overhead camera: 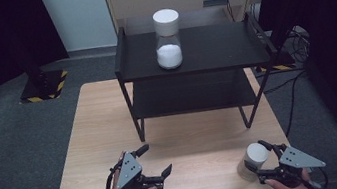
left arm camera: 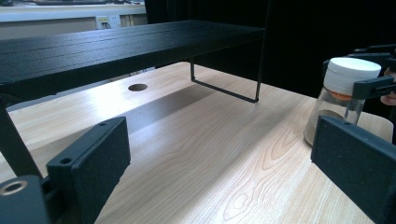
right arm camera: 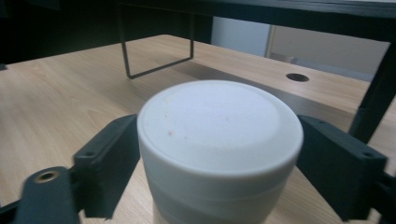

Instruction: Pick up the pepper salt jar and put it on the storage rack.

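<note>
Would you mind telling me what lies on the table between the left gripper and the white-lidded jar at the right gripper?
Nothing: bare table separates the left gripper from the jar, shown in the high view.

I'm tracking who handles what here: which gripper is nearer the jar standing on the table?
The right gripper: its jaws sit on either side of the jar at its white lid. The left gripper rests open, well off to the jar's left.

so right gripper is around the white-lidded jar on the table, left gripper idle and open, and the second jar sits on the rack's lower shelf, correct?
Not quite: the second jar sits on the top shelf of the rack, as the high view shows. The rest holds: the right gripper is around the white-lidded jar on the table, and the left gripper is open with nothing between its jaws.
</note>
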{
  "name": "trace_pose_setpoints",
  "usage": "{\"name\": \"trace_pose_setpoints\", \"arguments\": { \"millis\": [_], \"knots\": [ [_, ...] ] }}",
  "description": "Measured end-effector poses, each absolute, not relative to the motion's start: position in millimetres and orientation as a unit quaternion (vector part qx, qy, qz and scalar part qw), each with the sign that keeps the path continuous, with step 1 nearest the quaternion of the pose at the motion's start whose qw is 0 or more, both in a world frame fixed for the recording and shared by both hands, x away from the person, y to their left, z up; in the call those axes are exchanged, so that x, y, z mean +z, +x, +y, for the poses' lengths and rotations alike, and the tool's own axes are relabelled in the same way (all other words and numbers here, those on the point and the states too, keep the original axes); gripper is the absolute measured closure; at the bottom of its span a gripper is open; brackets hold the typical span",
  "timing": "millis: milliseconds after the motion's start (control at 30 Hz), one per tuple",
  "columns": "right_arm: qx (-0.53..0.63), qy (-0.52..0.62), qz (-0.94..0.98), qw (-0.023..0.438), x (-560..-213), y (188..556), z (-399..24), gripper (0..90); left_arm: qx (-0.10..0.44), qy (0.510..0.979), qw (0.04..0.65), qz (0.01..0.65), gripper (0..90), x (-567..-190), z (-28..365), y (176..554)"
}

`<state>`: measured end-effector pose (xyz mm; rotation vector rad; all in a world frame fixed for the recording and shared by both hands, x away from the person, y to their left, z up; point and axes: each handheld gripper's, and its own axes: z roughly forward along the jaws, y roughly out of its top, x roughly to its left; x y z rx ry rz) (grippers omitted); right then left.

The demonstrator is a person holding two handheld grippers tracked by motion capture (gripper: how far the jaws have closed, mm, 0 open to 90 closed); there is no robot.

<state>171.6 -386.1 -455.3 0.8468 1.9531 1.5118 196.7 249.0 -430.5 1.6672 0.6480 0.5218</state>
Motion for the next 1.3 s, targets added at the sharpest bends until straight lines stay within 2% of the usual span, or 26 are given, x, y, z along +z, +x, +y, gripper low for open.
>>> {"name": "trace_pose_setpoints", "arguments": {
  "millis": [400, 1300],
  "knots": [
    [0.550, 0.314, 0.728, 0.264, -458, 170, -382, 34.0, 0.226, 0.719, 0.596, 0.277, 3.9, -430, 249, 196],
    [0.537, 0.321, 0.733, 0.266, -443, 163, -376, 34.9, 0.234, 0.725, 0.587, 0.275, 4.0, -427, 251, 195]
  ]
}}
